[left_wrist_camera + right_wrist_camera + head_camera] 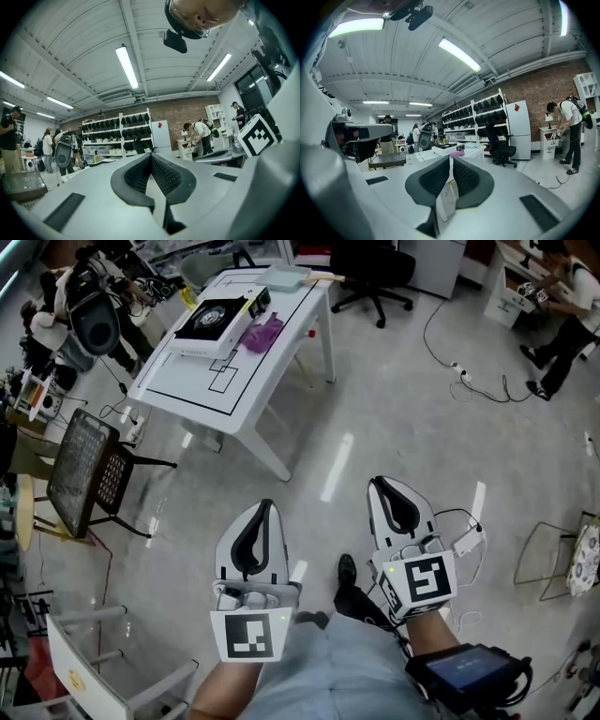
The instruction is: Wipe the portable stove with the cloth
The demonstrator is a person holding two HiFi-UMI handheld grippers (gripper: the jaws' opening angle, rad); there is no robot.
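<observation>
The left gripper [266,508] and the right gripper [377,486] were both clenched with nothing between the jaws, over the floor and well apart from the white table [187,395]. On it stood the portable stove [217,317], with the purple cloth [262,334] just beside it

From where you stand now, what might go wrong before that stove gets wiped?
The left gripper and right gripper have shut fingers and hold nothing; the purple cloth must be grasped first. It lies near the table edge, so a clumsy grab could push it off. The floor cable might trip you.
</observation>
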